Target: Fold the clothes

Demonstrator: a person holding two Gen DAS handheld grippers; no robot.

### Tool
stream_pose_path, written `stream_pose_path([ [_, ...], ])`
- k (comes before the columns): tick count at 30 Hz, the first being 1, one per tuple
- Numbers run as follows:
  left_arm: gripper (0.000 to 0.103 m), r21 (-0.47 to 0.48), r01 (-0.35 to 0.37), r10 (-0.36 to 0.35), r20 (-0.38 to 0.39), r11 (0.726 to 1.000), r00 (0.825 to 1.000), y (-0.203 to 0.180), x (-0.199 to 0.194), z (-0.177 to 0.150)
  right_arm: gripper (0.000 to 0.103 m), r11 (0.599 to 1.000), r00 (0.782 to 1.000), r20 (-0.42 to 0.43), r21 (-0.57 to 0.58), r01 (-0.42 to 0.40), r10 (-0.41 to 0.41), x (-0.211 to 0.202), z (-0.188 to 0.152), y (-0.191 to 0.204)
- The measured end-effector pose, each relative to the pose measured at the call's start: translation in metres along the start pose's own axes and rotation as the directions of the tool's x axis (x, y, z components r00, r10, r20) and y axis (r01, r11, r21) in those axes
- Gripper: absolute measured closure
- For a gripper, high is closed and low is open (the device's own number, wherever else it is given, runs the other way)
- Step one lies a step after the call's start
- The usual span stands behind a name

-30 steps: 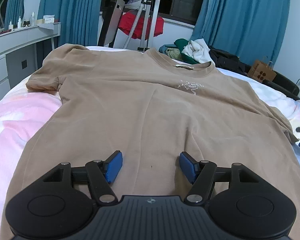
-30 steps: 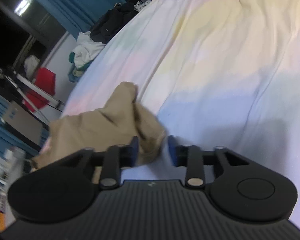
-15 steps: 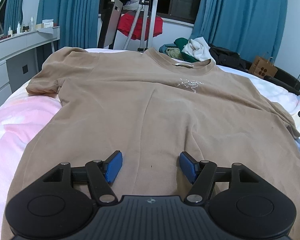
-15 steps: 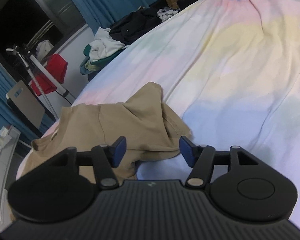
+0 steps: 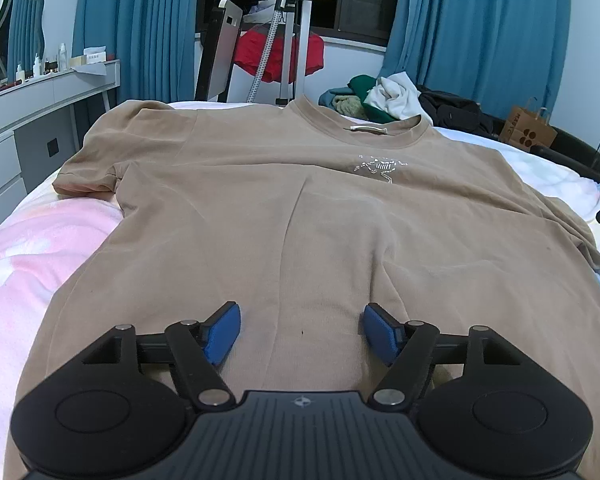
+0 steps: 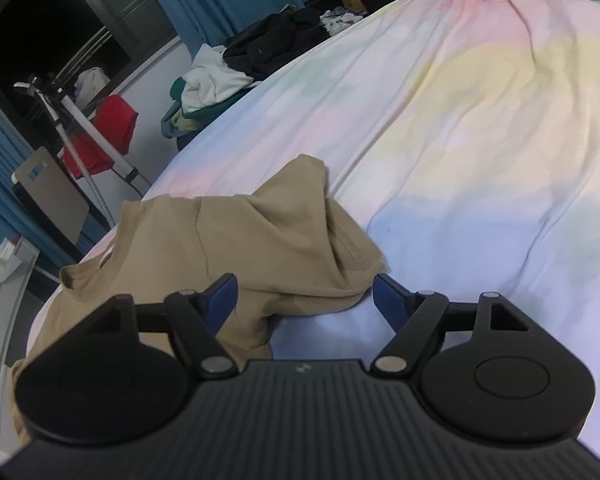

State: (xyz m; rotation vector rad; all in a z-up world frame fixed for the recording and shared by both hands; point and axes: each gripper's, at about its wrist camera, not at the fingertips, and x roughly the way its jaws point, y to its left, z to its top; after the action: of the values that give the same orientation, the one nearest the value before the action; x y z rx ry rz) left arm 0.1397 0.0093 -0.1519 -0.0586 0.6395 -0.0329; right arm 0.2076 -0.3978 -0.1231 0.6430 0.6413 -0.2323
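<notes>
A tan short-sleeved cotton T-shirt (image 5: 300, 216) is spread face-up on a pastel tie-dye bedsheet (image 6: 480, 128), with both grippers standing wide and empty.

Only in the left wrist view are the whole front, the collar and the small white chest logo (image 5: 378, 168) seen; the left gripper (image 5: 300, 334) is held low over the hem, its blue pads (image 5: 220, 336) having just been opening, nothing pinched. Only in the right wrist view is the rumpled sleeve (image 6: 320, 240) shown bunched on the sheet, lying between the right gripper's (image 6: 304, 300) jaws, which have just been opening and press on nothing.
</notes>
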Motion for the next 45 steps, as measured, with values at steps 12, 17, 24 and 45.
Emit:
stream_pose_path([
  [12,0.004,0.048,0.007,-0.006,-0.011,0.999,1.0,-0.007,0.004,-0.001,0.025,0.904,0.943,-0.094,0.328,-0.273,0.319,0.046,-0.013,-0.034],
  [17,0.0,0.054,0.013,-0.012,-0.016,0.998,1.0,-0.006,0.005,-0.001,0.027,0.883,0.942,0.024,0.341,-0.322,0.334,0.067,-0.007,-0.044],
  [24,0.0,0.053,0.015,-0.014,-0.016,0.998,1.0,-0.004,0.007,-0.001,0.027,0.922,0.947,0.157,0.23,-0.312,0.281,0.094,0.015,-0.034],
  [45,0.001,0.062,0.01,-0.005,-0.075,0.998,0.997,0.004,0.003,0.014,0.095,0.966,0.91,0.412,-0.214,0.142,-0.042,0.033,0.061,0.081],
])
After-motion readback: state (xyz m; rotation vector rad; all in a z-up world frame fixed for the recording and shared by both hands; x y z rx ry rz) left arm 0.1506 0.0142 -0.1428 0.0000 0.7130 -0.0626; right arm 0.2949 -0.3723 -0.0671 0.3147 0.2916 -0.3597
